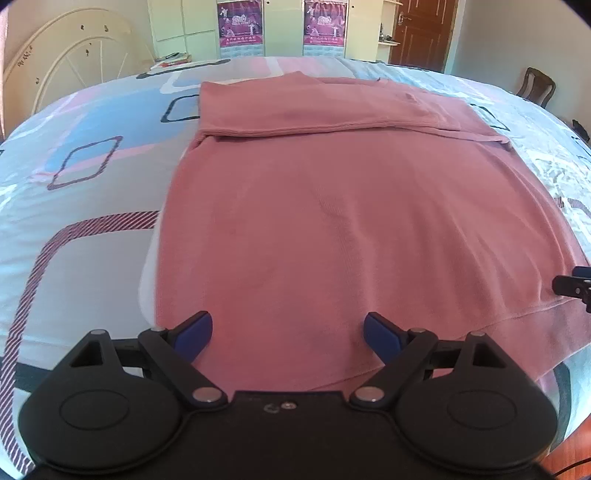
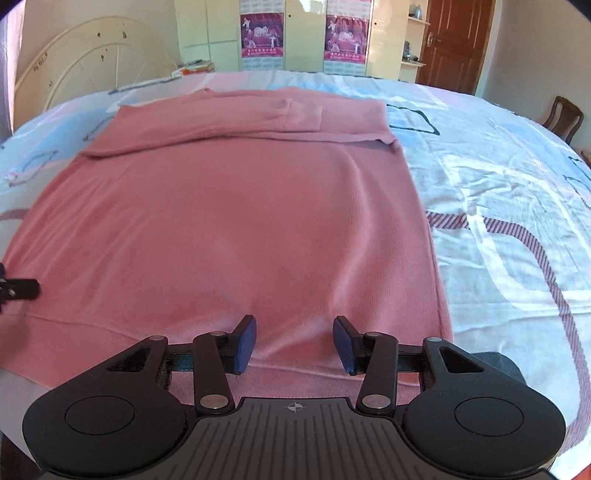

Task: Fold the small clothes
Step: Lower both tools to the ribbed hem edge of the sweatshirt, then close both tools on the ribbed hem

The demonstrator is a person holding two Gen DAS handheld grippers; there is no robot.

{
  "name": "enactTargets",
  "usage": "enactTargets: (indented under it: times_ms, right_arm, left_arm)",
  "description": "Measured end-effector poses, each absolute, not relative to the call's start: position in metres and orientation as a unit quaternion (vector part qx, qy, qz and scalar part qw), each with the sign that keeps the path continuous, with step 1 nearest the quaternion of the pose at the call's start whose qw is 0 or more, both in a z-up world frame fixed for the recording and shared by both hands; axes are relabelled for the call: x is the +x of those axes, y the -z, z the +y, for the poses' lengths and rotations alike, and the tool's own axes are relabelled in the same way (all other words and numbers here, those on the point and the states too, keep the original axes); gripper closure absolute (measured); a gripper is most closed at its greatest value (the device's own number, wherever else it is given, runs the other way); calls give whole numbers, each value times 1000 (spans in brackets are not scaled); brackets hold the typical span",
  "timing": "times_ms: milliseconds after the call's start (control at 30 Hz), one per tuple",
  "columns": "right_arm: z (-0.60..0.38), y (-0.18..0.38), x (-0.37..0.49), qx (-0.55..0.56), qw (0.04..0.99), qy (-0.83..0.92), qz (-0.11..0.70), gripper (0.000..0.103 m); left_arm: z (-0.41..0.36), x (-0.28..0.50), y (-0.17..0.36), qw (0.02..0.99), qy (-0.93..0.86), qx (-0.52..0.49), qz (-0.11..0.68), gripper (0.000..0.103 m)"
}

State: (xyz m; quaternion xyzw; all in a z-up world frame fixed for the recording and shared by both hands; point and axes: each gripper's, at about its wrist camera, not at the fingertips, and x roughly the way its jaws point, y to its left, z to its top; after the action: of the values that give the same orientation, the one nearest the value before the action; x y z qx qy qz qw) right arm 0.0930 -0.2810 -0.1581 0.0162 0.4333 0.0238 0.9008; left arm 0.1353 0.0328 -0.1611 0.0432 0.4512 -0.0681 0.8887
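A pink knit sweater (image 1: pixel 332 221) lies flat on the bed, its sleeves folded across the far end (image 1: pixel 314 110). My left gripper (image 1: pixel 288 334) hovers over the near hem toward the garment's left side, jaws wide open with only cloth below them. My right gripper (image 2: pixel 293 341) hangs over the near hem (image 2: pixel 295 369) toward the right side, jaws partly open and nothing pinched between the blue pads (image 2: pixel 245 343). In the right wrist view the sweater (image 2: pixel 240 221) fills the middle. Each gripper's tip shows at the edge of the other's view: the right gripper (image 1: pixel 572 284), the left gripper (image 2: pixel 18 288).
The bedsheet (image 1: pixel 92 221) is patterned in blue, pink and white. A cream headboard (image 1: pixel 74 66) stands at the far left. Wardrobes with posters (image 1: pixel 240 26), a brown door (image 1: pixel 421 29) and a wooden chair (image 1: pixel 535 86) line the far wall. Books (image 2: pixel 192 68) lie by the headboard.
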Motion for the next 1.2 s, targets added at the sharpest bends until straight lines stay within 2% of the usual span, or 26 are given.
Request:
enactTargets:
  times_ms: [67,133,167,500,700,800,867,900,967,1033,1100,1133,1200]
  right_arm:
    - [-285,158,89,20,901,-20,433,57]
    - [-292,157,85,21,902,-9,430,45]
    - [-295,156,83,17,903,0,429,42]
    - [-333,160,65,24,898,52,437,42]
    - [-342,165,58,38,893,60,445,42]
    - [-347,166,57,56,889,55,452,42]
    - [-351,165,55,76,886,55,454,42]
    - [-352,165,53,86,884,56,456,42]
    - [-355,166,51,102,881,58,459,44]
    - [-357,165,49,112,878,55,462,56]
    - [-357,165,49,119,876,50,465,61]
    - [-357,164,50,123,875,48,466,69]
    - [-358,163,51,141,870,41,471,77]
  left_arm:
    - [37,132,161,889,62,41,452,14]
    - [44,128,160,889,54,37,454,14]
    - [48,126,161,888,50,34,455,14]
    - [100,105,168,883,20,-23,468,24]
    - [103,100,170,877,43,-43,477,31]
    - [103,98,169,873,58,-56,480,44]
    - [104,98,168,871,70,-66,482,57]
    - [105,98,168,870,73,-70,483,59]
    - [106,97,169,869,77,-74,484,68]
    - [106,97,169,867,84,-77,486,74]
    - [105,98,170,865,90,-77,488,79]
    - [104,99,169,864,93,-77,489,82]
    - [103,100,169,861,99,-80,493,87]
